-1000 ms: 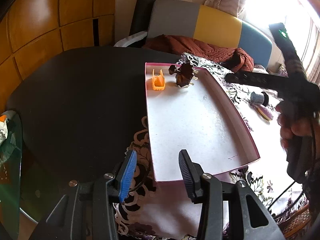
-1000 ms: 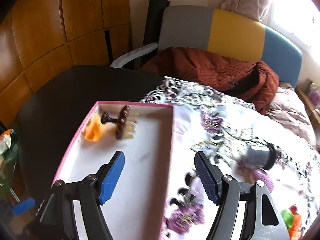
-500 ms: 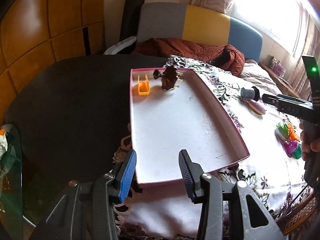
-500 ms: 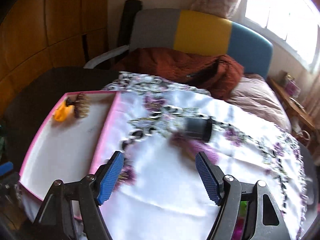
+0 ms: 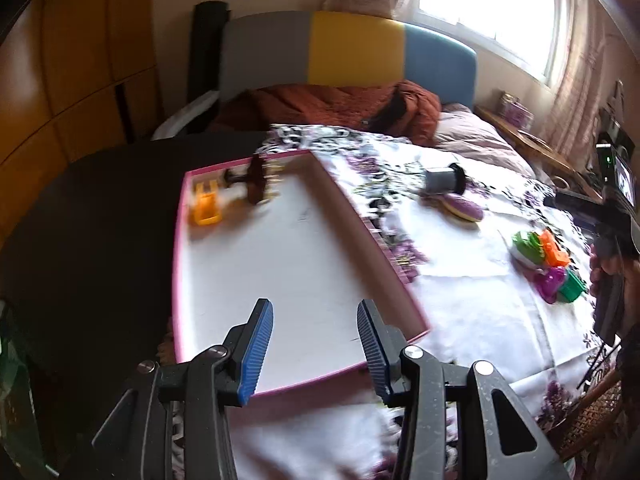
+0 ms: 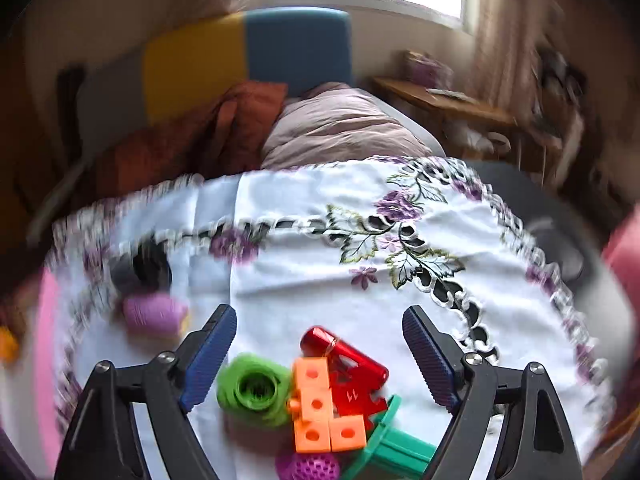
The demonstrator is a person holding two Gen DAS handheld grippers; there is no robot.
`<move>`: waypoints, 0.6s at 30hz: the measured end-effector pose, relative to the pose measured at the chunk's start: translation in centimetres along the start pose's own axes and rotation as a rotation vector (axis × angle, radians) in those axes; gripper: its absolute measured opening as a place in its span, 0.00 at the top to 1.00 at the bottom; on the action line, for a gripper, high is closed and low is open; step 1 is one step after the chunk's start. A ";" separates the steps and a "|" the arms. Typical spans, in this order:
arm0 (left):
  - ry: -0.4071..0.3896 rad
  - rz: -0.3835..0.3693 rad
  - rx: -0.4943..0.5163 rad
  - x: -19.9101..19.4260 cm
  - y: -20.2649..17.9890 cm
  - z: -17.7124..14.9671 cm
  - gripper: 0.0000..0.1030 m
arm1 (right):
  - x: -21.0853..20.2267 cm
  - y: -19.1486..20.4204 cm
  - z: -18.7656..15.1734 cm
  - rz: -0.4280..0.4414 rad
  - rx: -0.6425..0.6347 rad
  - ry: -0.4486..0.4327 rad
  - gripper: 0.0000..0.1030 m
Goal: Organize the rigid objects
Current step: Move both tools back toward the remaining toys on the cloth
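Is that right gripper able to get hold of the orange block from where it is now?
Probably yes. The right gripper is open, and the orange block lies just below it. But the green ring and red piece crowd against it, so a clean grasp looks tricky.

The right gripper [image 6: 319, 354] has swung away from the pink-rimmed tray [image 5: 404, 280], past the gray cylinder [image 5: 442, 179] and purple piece [image 5: 464, 207], and now hangs with jaws spread over a cluster of toys: a green ring [image 6: 253, 390], orange blocks [image 6: 316, 408] and a red piece [image 6: 352, 376]. The left gripper's [image 5: 316, 344] view has turned toward that cluster, so the tray sits further left in it.
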State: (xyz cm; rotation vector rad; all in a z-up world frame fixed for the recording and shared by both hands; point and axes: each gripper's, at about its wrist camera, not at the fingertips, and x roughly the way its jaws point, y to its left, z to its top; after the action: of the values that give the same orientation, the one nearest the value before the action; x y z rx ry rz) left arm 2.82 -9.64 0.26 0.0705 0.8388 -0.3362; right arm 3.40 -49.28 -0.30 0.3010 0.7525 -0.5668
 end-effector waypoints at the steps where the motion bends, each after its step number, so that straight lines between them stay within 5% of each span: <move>1: 0.002 -0.011 0.009 0.2 -0.7 0.2 0.57 | 0.1 -0.4 0.1 -0.002 0.016 0.004 0.15; 18: 0.101 -0.129 0.132 5.7 -11.0 3.4 0.55 | 0.1 -5.2 0.6 0.064 0.282 0.037 0.10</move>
State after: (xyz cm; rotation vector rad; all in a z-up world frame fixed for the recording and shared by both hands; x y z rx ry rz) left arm 5.26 -22.21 -0.97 0.1581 0.9223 -0.5126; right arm 0.77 -53.77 -0.29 0.5962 0.6961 -0.6084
